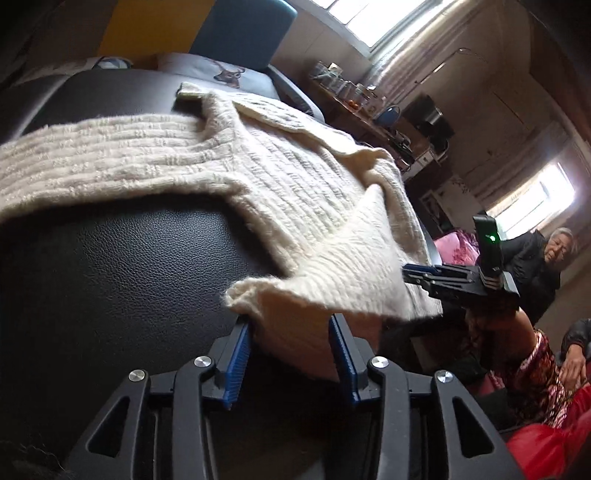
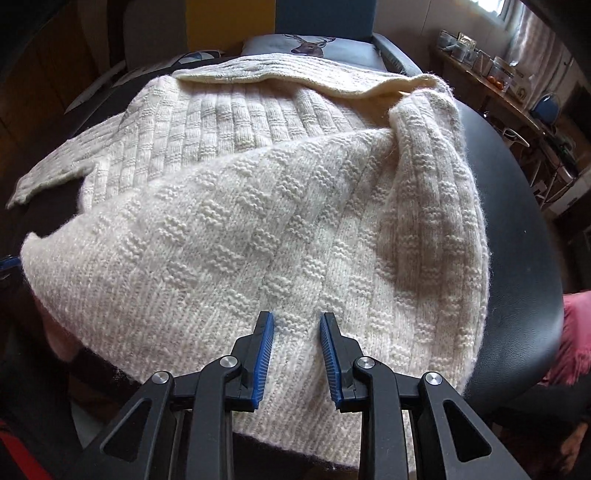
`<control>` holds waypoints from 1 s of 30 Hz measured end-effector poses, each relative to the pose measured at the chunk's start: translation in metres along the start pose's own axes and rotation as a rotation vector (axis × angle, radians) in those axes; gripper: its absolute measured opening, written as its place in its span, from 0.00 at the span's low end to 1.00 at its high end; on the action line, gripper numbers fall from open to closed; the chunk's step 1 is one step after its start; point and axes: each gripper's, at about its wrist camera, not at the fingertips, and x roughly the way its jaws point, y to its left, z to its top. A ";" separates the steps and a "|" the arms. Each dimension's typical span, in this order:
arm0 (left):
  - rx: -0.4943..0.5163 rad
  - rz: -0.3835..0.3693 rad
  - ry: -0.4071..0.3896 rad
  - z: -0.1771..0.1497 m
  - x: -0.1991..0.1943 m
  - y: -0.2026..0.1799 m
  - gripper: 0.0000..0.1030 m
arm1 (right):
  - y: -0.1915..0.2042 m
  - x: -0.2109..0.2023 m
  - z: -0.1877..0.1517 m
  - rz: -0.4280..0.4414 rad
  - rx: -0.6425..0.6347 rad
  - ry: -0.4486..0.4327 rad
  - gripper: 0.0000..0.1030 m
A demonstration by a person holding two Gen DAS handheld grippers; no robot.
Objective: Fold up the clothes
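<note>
Here the cream-white, chunky rib-knit sweater lay spread over a black, rounded leather-look seat surface, its body reaching from the near edge toward the far side. One long sleeve stretched out to the left, flat on the black surface, and a folded-over flap crossed the near part of the body on a slant. A bottom corner of the knit was raised off the surface at the near edge.

The left gripper stood with its blue ribbed pads parted, and that raised corner draped over and between them; whether the pads actually pinched the fabric I could not tell. The right gripper sat at the near hem with its blue pads also apart, the knit lying under and between them with a clear gap on each side, so it looked released.

In the left wrist view the right gripper showed at the right, just beside the sweater's right edge.

Beyond the sweater, at the far side, lay a grey cushion printed with a deer head. Far right stood a cluttered wooden shelf under a bright window, and a seated person in dark clothing was at the right edge.
</note>
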 end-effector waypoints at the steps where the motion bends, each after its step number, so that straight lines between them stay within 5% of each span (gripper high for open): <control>1: -0.011 -0.009 -0.003 0.001 0.002 0.002 0.41 | 0.001 0.000 0.000 0.000 0.001 0.000 0.27; 4: -0.042 -0.038 -0.014 0.002 0.010 0.009 0.29 | -0.003 0.002 0.005 0.004 0.006 -0.001 0.27; 6: -0.064 -0.054 -0.016 0.004 0.014 0.014 0.10 | -0.003 0.002 0.006 0.007 0.010 -0.002 0.27; 10: -0.057 -0.036 -0.036 0.019 0.003 0.012 0.08 | -0.004 -0.001 0.004 0.008 0.010 0.000 0.27; 17: 0.230 0.113 -0.204 0.090 -0.062 -0.038 0.07 | 0.010 -0.002 0.013 0.060 0.002 -0.007 0.27; 26: 0.427 0.087 -0.022 0.041 -0.020 -0.068 0.08 | 0.002 0.000 0.005 0.026 -0.019 0.031 0.27; 30: 0.508 0.072 0.064 0.017 0.000 -0.080 0.08 | -0.016 0.003 0.005 -0.074 -0.014 0.048 0.41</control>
